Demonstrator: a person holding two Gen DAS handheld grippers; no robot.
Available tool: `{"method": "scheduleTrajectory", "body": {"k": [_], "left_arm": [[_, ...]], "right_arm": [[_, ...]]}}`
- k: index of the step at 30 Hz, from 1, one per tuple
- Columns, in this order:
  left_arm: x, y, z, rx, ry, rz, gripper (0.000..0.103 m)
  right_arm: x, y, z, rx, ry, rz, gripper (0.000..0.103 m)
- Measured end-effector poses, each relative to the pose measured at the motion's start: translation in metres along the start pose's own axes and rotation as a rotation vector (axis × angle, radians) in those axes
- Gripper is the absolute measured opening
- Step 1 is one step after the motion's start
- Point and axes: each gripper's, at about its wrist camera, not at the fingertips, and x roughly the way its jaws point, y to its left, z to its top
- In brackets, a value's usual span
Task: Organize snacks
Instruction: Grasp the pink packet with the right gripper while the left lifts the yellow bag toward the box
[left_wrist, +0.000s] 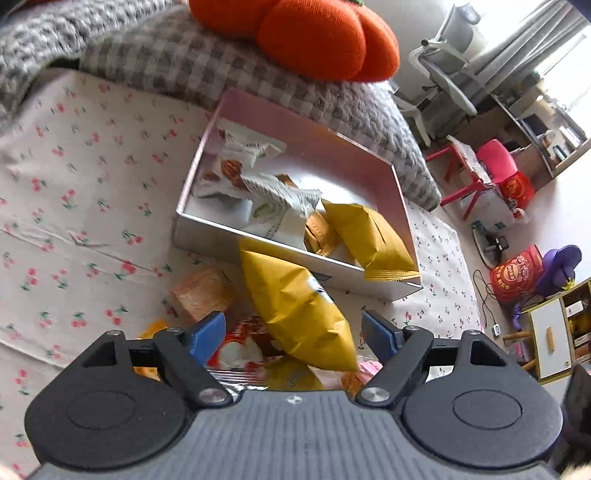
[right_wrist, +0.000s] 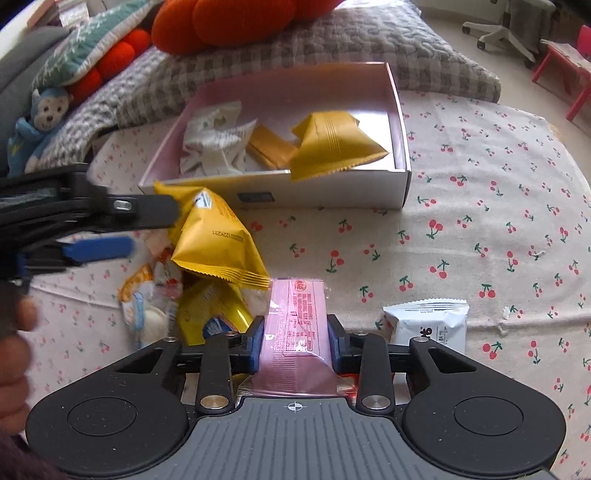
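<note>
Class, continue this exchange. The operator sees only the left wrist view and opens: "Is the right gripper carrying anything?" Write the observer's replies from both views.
Observer: Yes. The right gripper is shut on a pink packet.
Operator: Are there any loose snacks near it?
Observer: A white packet lies on the cherry-print sheet, just right of the gripper.
Operator: Is there anything past the left edge of my view?
Observer: A blue monkey toy lies against the grey blanket.
</note>
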Motion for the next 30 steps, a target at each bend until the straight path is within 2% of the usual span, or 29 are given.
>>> {"method": "scheduleTrajectory", "body": {"k": [4, 6, 8, 9, 10, 13, 14, 16, 21, 30], "left_arm": [[0.011, -0.017, -0.004, 0.065, -0.020, 0.041, 0.074], [0.015, -0.024, -0.006, 0.104, -0.045, 0.089, 0.067], [0.022, -0.029, -0.007, 0.129, -0.064, 0.124, 0.065], [0.027, -0.032, -0.008, 0.142, -0.065, 0.132, 0.056], [0.031, -0.035, -0.008, 0.160, -0.065, 0.152, 0.050], [0.034, -0.045, -0.012, 0.214, -0.098, 0.201, 0.046], [0.032, -0.047, -0.013, 0.228, -0.110, 0.207, 0.041], [0.029, -0.045, -0.011, 0.229, -0.125, 0.200, 0.038], [0.019, -0.031, -0.004, 0.154, -0.122, 0.152, 0.031], [-0.011, -0.019, -0.005, 0.073, -0.138, 0.080, 0.027]], "right_arm": [[-0.007, -0.010, 0.001, 0.049, -0.022, 0.000, 0.032], [-0.010, -0.016, 0.002, 0.069, -0.033, -0.005, 0.032], [-0.013, -0.022, 0.003, 0.090, -0.040, -0.011, 0.032], [-0.013, -0.023, 0.002, 0.097, -0.042, -0.015, 0.032], [-0.014, -0.025, 0.002, 0.104, -0.042, -0.015, 0.032], [-0.012, -0.029, 0.003, 0.124, -0.040, -0.026, 0.032], [-0.012, -0.031, 0.003, 0.129, -0.040, -0.030, 0.032], [-0.011, -0.033, 0.004, 0.141, -0.040, -0.029, 0.032], [-0.015, -0.038, 0.004, 0.165, -0.053, -0.002, 0.032], [-0.022, -0.047, 0.004, 0.211, -0.074, 0.033, 0.032]]}}
